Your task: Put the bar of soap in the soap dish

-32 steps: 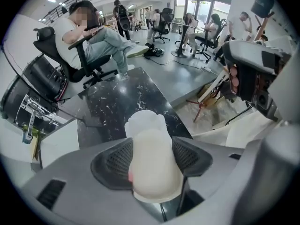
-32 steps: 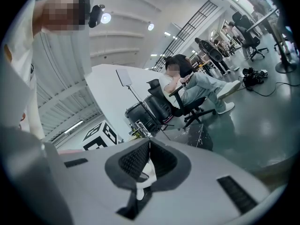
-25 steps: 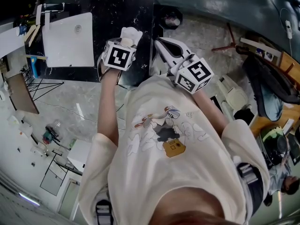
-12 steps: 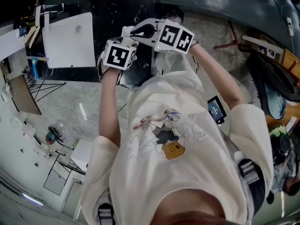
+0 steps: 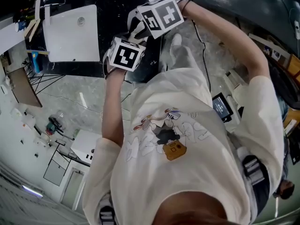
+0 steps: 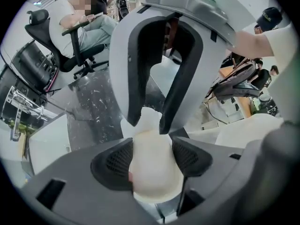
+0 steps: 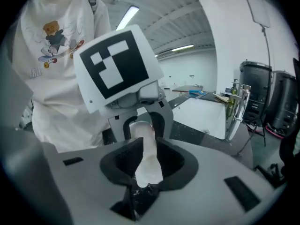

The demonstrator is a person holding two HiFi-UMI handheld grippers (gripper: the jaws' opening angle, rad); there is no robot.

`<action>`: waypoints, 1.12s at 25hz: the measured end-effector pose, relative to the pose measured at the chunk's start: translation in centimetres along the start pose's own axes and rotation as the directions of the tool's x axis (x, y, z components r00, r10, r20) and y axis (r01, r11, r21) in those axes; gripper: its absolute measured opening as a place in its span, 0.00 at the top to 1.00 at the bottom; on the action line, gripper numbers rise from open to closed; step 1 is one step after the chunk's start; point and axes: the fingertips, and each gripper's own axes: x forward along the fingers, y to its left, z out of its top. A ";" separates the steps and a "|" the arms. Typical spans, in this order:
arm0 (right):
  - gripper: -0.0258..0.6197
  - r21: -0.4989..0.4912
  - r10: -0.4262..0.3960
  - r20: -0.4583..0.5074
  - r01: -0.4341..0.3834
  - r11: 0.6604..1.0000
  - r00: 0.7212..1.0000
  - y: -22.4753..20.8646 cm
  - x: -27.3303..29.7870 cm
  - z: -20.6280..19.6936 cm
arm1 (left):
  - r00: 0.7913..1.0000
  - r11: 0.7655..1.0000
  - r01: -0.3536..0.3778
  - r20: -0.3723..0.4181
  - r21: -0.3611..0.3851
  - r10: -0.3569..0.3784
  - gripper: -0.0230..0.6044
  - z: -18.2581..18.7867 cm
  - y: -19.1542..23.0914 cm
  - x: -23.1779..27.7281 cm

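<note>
My left gripper (image 6: 152, 158) points steeply down over the counter and is shut on a cream bar of soap (image 6: 152, 175), a black pad pressing on each side. The right gripper (image 7: 146, 161) faces it from the far side, just above the left gripper's marker cube (image 5: 124, 54) in the head view. Its jaws have just been opening and now stand open round the soap's (image 7: 149, 165) free end, which shows edge-on between them. From the left gripper view, the right gripper (image 6: 150, 118) straddles the soap's far tip. I can make out no soap dish.
A white sink (image 5: 72, 27) is set in the black marble counter (image 5: 117, 3) to the left of the grippers. A chrome tap (image 7: 236, 107) stands by the sink in the right gripper view. A seated person (image 6: 79, 27) and office chairs are beyond the counter.
The right gripper has swung up and to the left from beside the body, rolling over, and now meets the left gripper. The left gripper has stayed put with the soap.
</note>
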 end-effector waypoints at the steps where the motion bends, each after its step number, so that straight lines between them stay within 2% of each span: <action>1: 0.82 -0.026 0.024 -0.030 -0.024 0.999 0.999 0.1 0.4 -0.3 | 1.000 1.000 0.003 -0.002 0.000 -0.003 0.53 0.0 0.0 0.0; 6: 0.81 -0.115 0.126 -0.156 -0.145 0.983 0.980 0.9 1.4 -1.7 | 1.000 1.000 0.020 -0.008 -0.012 -0.020 0.53 0.0 -0.2 -0.1; 13: 0.79 -0.178 0.179 -0.184 -0.211 0.961 0.967 1.3 2.7 -1.6 | 1.000 1.000 0.021 -0.002 -0.011 -0.021 0.53 -0.1 -0.1 0.0; 17: 0.80 -0.200 0.190 -0.204 -0.231 0.952 0.960 1.3 3.5 -1.8 | 1.000 1.000 0.021 0.002 -0.002 -0.021 0.53 -0.1 -0.2 0.0; 28: 0.82 -0.176 0.165 -0.200 -0.201 0.964 0.966 1.5 3.8 -2.3 | 0.999 1.000 -0.012 0.030 -0.003 0.012 0.53 -0.2 -0.1 -0.7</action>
